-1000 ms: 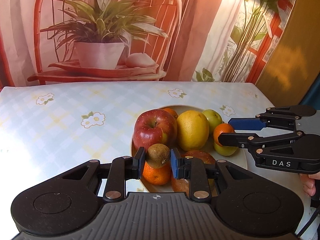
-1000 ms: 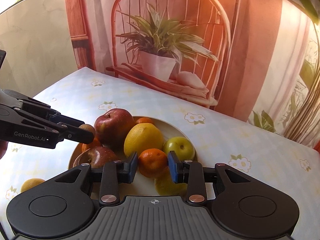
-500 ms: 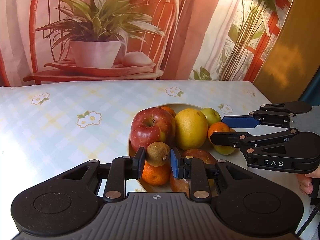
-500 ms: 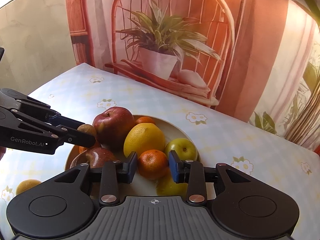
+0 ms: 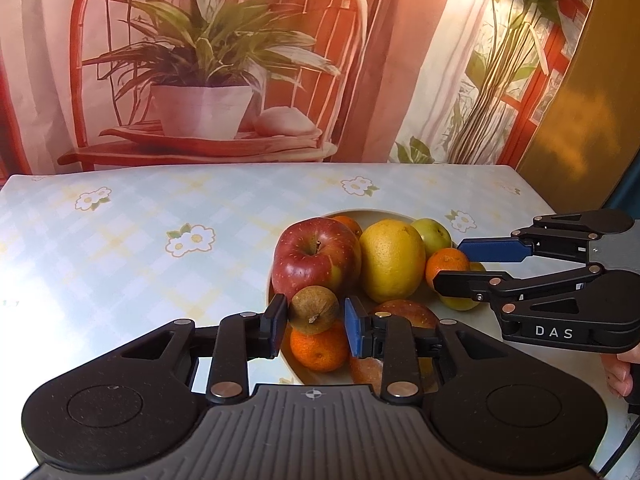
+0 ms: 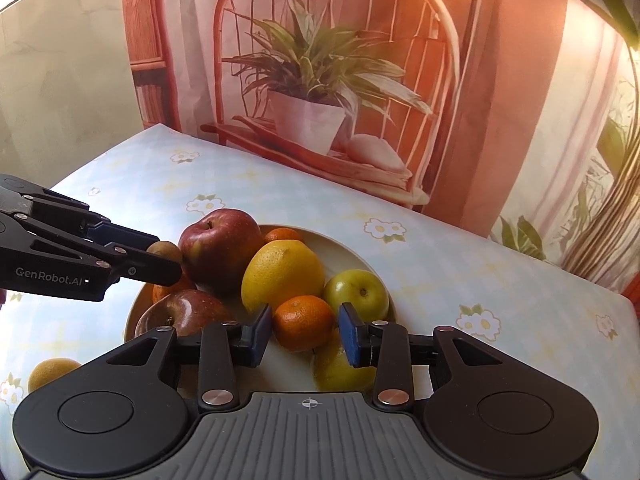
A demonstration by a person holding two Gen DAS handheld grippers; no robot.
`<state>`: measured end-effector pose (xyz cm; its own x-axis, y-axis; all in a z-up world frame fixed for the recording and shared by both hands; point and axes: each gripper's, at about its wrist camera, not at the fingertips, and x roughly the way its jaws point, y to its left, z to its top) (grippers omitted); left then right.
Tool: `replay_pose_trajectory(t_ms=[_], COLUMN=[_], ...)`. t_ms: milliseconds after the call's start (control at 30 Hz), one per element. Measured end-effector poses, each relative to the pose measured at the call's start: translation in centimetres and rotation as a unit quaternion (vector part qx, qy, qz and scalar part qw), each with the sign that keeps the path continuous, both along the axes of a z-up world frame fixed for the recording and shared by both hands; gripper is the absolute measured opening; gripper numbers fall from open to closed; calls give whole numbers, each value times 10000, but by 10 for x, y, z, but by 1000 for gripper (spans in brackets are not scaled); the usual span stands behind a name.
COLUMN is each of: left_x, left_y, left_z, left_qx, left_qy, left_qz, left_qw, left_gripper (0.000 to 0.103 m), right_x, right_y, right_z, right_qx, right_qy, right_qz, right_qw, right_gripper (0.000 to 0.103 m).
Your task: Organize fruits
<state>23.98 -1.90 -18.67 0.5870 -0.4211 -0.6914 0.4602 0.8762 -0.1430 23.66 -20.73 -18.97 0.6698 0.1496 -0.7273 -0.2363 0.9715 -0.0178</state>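
From my left wrist camera, my left gripper (image 5: 315, 323) has its jaws around the small brown fruit (image 5: 314, 310), which sits on top of a mandarin (image 5: 319, 347) at the near edge of the plate (image 5: 372, 213). The left pad looks to be touching its skin, but I see a thin gap at the blue pad, so I judge the jaws narrowed around it and not clamped. It perches on the pile because the plate is already crowded: a big red apple (image 5: 316, 258) just behind it, a large yellow citrus (image 5: 392, 260) beside that, a green apple (image 5: 432, 232) at the far rim. Across the plate my right gripper (image 5: 452, 264) reaches in sideways, its fingers bracketing a small orange mandarin (image 5: 446, 265).

From my right wrist camera, that mandarin (image 6: 304, 322) lies between my right gripper (image 6: 305, 336) pads with a sliver of space on each side, so these jaws too are part-open around the fruit, not gripping. It rests against the yellow citrus (image 6: 282, 274) and the green apple (image 6: 356, 294), on top of a yellow-green fruit (image 6: 340, 368), which is why I come at it level and from the open front. One more yellow fruit (image 6: 50, 372) lies off the plate on the tablecloth (image 6: 460, 272), probably yet to be gathered.
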Motion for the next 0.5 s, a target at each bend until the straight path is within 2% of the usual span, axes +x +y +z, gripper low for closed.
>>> replay_pose_trajectory(t_ms=[33, 500], left_x=[0, -12], left_y=[0, 4], left_z=[0, 10], left_qx=[2, -98], left_qy=[-7, -110], left_qz=[11, 46], left_qw=[10000, 9999], left_gripper=[38, 39], right_x=[0, -13], right_y=[0, -3], right_z=[0, 11], right_qx=[-14, 111], right_qy=[11, -69], right_qz=[-5, -355], right_qw=[10000, 9993], right_gripper=[35, 38])
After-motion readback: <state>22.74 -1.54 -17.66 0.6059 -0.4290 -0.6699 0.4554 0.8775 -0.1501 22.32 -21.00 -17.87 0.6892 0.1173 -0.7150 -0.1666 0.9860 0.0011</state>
